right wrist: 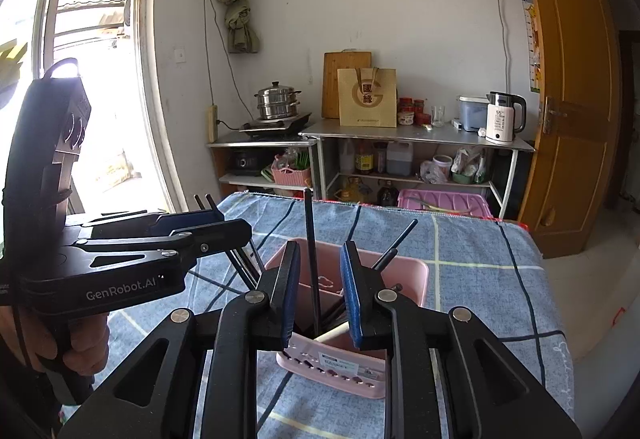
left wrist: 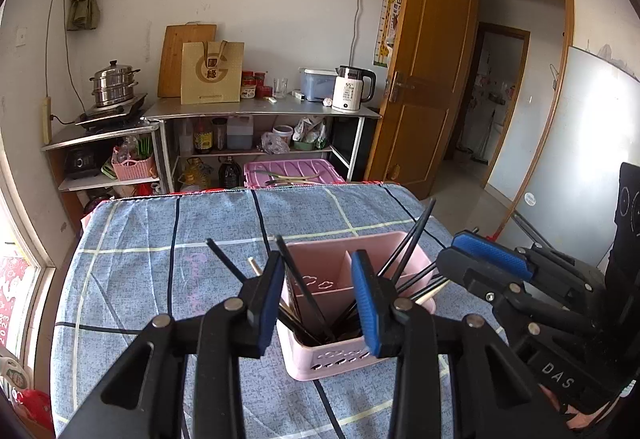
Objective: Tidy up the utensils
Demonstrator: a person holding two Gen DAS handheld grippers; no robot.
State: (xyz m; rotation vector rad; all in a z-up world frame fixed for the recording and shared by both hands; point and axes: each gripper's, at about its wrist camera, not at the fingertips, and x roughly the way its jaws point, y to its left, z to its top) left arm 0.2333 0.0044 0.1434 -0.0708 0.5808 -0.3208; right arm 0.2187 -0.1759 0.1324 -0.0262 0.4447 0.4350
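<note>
Several black chopsticks (left wrist: 308, 295) already stand in the pink utensil basket (left wrist: 320, 355); left gripper (left wrist: 320, 303) and right gripper (right wrist: 320, 295) hover spread, empty; tablecloth (left wrist: 160, 239) shows none left

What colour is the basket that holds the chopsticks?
Pink. The basket shows best in the left wrist view, with black chopsticks in it.

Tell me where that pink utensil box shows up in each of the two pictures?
Left wrist view: the pink utensil box sits low in the middle, on the blue checked cloth, seen between the left tongs.
Right wrist view: the box is again low in the middle, behind the right tongs.
Shared landmark: the white kettle on the metal shelf by the wooden door.
</note>
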